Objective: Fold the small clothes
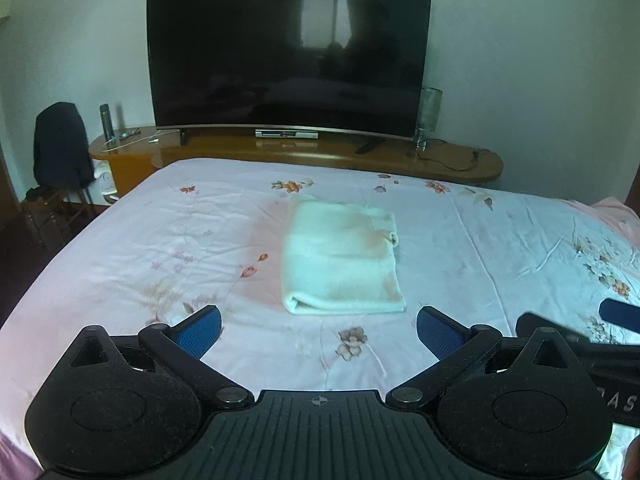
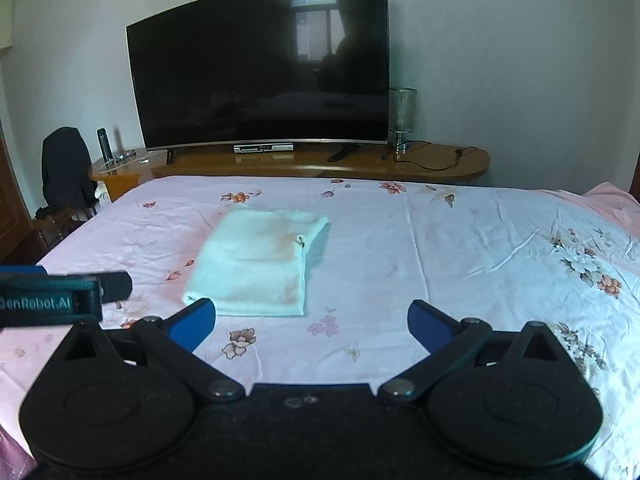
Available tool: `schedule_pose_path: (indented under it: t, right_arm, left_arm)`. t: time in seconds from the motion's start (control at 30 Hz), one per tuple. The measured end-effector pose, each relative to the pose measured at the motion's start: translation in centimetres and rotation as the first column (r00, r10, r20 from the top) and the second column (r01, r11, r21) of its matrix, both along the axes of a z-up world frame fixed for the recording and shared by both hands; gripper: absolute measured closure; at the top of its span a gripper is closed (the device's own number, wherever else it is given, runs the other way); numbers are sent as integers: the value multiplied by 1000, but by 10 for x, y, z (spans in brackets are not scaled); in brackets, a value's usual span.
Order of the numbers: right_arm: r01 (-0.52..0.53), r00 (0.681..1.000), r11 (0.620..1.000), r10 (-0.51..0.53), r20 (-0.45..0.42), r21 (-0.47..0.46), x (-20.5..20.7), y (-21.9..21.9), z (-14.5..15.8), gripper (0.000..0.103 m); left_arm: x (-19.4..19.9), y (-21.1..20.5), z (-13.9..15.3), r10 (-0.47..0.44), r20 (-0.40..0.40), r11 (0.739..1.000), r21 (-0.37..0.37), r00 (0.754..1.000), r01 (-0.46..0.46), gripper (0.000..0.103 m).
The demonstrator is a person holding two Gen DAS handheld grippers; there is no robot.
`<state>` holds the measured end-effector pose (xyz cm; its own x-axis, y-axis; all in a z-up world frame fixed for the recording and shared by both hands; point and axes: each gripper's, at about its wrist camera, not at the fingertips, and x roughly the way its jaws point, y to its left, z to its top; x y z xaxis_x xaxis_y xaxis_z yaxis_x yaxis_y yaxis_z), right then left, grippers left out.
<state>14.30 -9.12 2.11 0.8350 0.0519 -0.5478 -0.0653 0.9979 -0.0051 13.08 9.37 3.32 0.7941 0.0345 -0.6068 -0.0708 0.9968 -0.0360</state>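
Note:
A pale cream garment (image 1: 342, 258) lies folded into a neat rectangle on the pink floral bed sheet (image 1: 160, 240). It also shows in the right wrist view (image 2: 256, 264). My left gripper (image 1: 319, 330) is open and empty, hovering just short of the garment's near edge. My right gripper (image 2: 311, 322) is open and empty, to the right of the garment's near edge. Part of the right gripper (image 1: 580, 332) shows at the right edge of the left wrist view. The left gripper's body (image 2: 60, 294) shows at the left of the right wrist view.
A large dark TV (image 1: 288, 56) stands on a long wooden console (image 1: 440, 160) behind the bed. A glass lamp (image 1: 430, 114) and cables sit at its right end, a bottle (image 1: 107, 120) at its left. A chair with dark clothing (image 1: 60, 148) stands at left.

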Motion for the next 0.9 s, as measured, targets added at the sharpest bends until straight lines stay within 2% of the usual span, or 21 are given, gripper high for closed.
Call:
schedule_pose_path:
  t: [0.33, 0.63, 0.9]
  right_arm:
    - [26, 999, 999, -25, 42, -23, -29, -10, 9, 1]
    - [79, 996, 996, -76, 50, -52, -31, -19, 5, 1]
    - [74, 995, 996, -71, 63, -50, -30, -17, 5, 1]
  left_arm:
    - [-33, -11, 6, 30, 19, 999, 18, 999, -31, 0]
    - [-39, -9, 8, 66, 27, 997, 25, 997, -67, 0]
    - [-39, -4, 10, 82, 38, 996, 38, 996, -83, 0]
